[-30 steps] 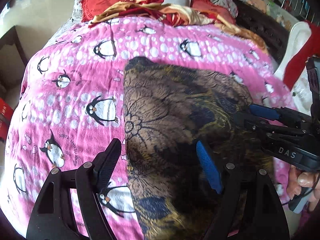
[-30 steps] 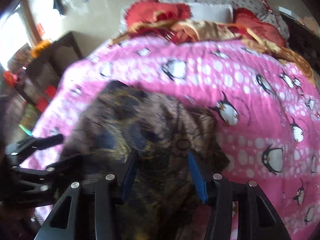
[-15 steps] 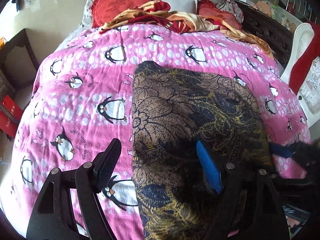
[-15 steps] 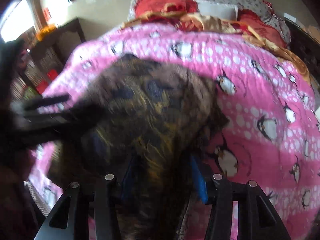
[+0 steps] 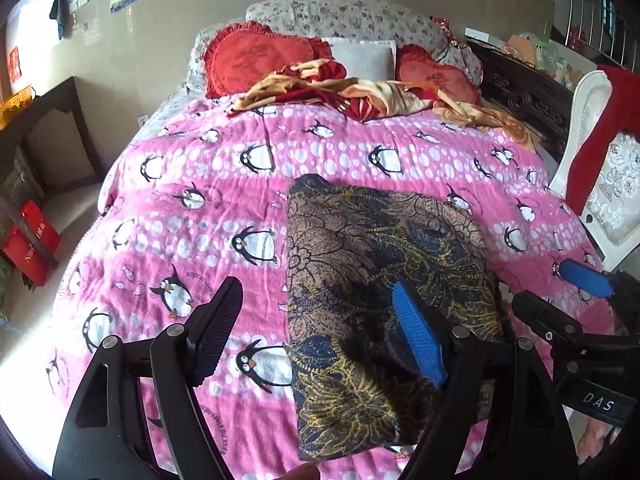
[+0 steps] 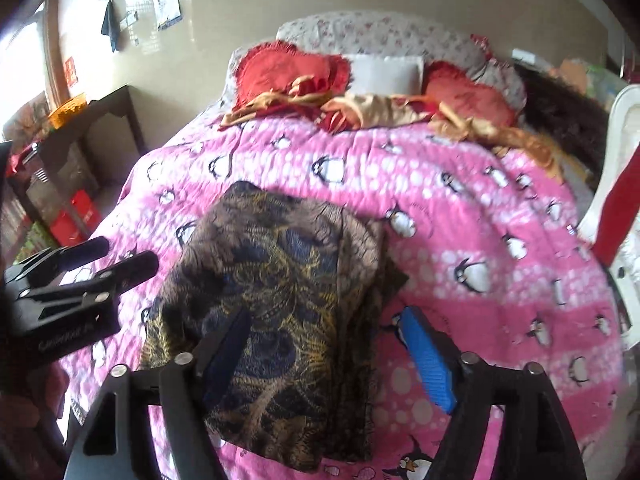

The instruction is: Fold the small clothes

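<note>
A brown, navy and gold patterned garment (image 5: 372,280) lies folded in a long panel on the pink penguin blanket (image 5: 192,208). My left gripper (image 5: 316,336) hangs open above its near left edge, with the blue pad over the cloth and the black pad over the blanket. In the right wrist view the garment (image 6: 280,280) lies flat under my right gripper (image 6: 328,356). Its jaws are opening and the pads do not press the cloth. Each gripper also shows in the other's view: the right gripper (image 5: 560,296) and the left gripper (image 6: 120,258).
Red heart cushions (image 5: 256,60) and a heap of gold and red cloth (image 5: 352,92) lie at the head of the bed. A white chair (image 5: 592,152) draped in red stands on the right. A dark table (image 5: 52,120) and red boxes (image 5: 32,240) are on the left.
The right gripper's jaws have spread and let go of the garment, which now lies flat. Both grippers have pulled back and risen, so more of the bed shows.
</note>
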`<action>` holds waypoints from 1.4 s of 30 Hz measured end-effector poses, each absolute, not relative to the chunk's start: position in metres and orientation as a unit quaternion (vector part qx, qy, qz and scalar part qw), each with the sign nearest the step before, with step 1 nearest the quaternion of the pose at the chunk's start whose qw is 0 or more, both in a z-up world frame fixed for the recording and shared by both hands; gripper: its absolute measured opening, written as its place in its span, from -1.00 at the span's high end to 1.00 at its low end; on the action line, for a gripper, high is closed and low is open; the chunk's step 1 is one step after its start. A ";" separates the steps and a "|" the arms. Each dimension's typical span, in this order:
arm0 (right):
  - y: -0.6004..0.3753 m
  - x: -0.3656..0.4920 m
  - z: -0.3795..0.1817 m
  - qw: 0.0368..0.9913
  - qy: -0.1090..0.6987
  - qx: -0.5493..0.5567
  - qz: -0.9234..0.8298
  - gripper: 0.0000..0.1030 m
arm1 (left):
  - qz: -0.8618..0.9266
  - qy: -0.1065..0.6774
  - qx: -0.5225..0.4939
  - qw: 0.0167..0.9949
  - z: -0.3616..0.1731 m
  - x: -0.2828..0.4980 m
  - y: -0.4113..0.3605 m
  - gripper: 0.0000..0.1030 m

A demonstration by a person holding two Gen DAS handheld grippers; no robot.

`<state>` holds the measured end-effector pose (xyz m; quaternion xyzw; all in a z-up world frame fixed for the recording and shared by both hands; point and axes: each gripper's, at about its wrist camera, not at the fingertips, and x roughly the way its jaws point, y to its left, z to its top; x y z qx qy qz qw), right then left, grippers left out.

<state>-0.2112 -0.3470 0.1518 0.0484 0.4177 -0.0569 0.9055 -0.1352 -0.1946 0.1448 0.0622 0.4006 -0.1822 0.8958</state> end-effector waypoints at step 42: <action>-0.340 -0.191 0.149 0.898 0.431 0.063 -0.069 -0.64 | -0.163 0.405 0.041 0.899 0.144 -0.129 -0.175 -0.52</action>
